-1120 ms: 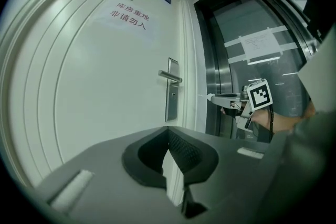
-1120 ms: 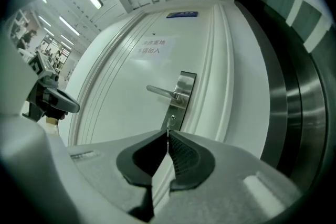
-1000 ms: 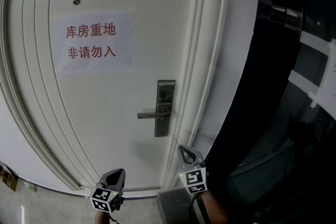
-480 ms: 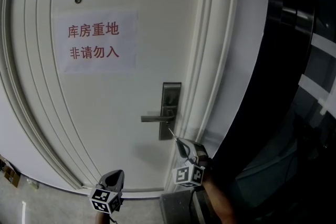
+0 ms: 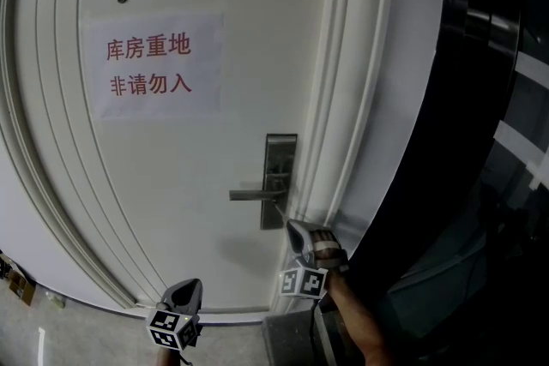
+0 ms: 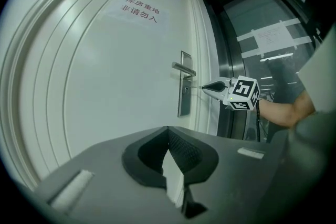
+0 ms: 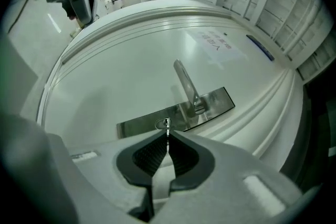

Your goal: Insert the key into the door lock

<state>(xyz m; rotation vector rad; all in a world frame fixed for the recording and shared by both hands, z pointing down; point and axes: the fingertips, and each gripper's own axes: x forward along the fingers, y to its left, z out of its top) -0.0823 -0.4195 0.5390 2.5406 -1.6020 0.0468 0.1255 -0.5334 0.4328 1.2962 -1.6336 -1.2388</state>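
Observation:
A white door (image 5: 171,184) carries a steel lock plate (image 5: 280,154) with a lever handle (image 5: 250,195). My right gripper (image 5: 294,229) is just below and right of the plate, shut on a thin metal key (image 5: 281,210). In the right gripper view the key (image 7: 167,126) sticks out of the shut fingertips with its tip at the round keyhole (image 7: 161,124) in the plate (image 7: 215,103); how deep it sits I cannot tell. From the left gripper view the key (image 6: 195,87) spans from the right gripper (image 6: 206,87) to the plate (image 6: 184,99). My left gripper (image 6: 168,128) hangs low and back, shut and empty.
A paper notice (image 5: 150,64) with red characters is stuck on the door above the lock. The moulded door frame (image 5: 343,141) runs just right of the plate, with a dark glass panel (image 5: 489,141) beyond it. The lever (image 7: 184,83) juts out beside the keyhole.
My right gripper has moved up and left toward the lock plate and rolled, its marker cube turning. The key tip has come to the plate. The left gripper has stayed put.

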